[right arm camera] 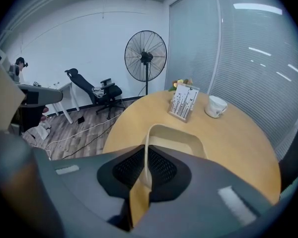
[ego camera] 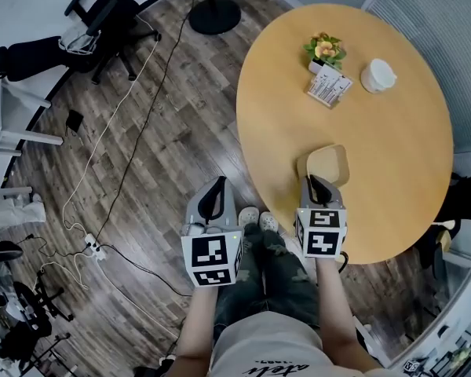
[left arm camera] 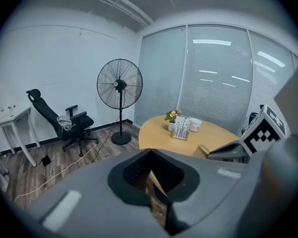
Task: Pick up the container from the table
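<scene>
The round table [ego camera: 392, 144] bears a container [ego camera: 330, 163], flower pot [ego camera: 324, 51], card stand [ego camera: 329, 87] and cup [ego camera: 377, 75].

I read table [ego camera: 392, 171] smooth matt wood-look | container [ego camera: 330, 163] toward its 6 o'clock matt tan, maybe paper pulp | cup [ego camera: 377, 75] at 1 o'clock glossy white | floor [ego camera: 165, 155] grained wood planks

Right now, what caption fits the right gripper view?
Right gripper shut on the near wall of the tan container at a round wooden table.

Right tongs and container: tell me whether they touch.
Touching. The right gripper view shows the right tongs shut on the container's near wall.
</scene>
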The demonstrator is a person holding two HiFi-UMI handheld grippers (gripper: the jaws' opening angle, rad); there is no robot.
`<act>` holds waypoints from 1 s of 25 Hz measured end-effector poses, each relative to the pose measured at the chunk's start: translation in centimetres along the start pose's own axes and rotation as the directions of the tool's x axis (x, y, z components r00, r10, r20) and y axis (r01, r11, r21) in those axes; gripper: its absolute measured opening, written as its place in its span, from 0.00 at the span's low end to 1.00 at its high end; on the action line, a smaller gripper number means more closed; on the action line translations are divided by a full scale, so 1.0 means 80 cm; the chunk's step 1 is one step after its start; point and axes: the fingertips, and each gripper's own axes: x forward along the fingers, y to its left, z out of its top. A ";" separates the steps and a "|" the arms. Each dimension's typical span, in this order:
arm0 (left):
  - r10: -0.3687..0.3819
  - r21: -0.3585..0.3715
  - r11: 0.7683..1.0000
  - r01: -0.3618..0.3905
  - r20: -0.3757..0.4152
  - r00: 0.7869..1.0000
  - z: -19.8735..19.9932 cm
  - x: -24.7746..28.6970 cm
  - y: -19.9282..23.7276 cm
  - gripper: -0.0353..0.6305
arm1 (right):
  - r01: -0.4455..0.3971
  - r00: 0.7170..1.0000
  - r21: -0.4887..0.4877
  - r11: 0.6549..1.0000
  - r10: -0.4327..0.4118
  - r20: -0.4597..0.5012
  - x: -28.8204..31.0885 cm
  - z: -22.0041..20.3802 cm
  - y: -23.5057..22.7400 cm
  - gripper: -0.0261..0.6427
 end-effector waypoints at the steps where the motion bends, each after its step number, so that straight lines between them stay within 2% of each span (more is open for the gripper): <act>1: -0.002 0.002 1.000 0.002 0.012 1.000 0.008 -0.001 -0.002 0.05 | 0.004 1.000 0.002 1.000 -0.004 0.019 -0.005 0.010 -0.004 0.11; 6: -0.008 0.014 1.000 0.007 0.079 0.997 0.046 -0.011 -0.012 0.05 | 0.035 0.991 0.010 0.999 -0.036 0.129 -0.037 0.062 -0.023 0.11; 10: -0.010 0.022 1.000 0.007 0.136 0.991 0.079 -0.026 -0.017 0.05 | 0.064 0.973 0.014 0.998 -0.066 0.220 -0.070 0.104 -0.036 0.11; 16: -0.022 0.038 0.999 0.013 0.241 0.970 0.136 -0.046 -0.026 0.05 | 0.120 0.935 0.006 0.993 -0.115 0.336 -0.116 0.158 -0.055 0.11; 25: -0.014 0.063 0.998 -0.010 0.368 0.930 0.209 -0.069 -0.030 0.05 | 0.157 0.863 0.030 0.987 -0.152 0.482 -0.172 0.225 -0.075 0.11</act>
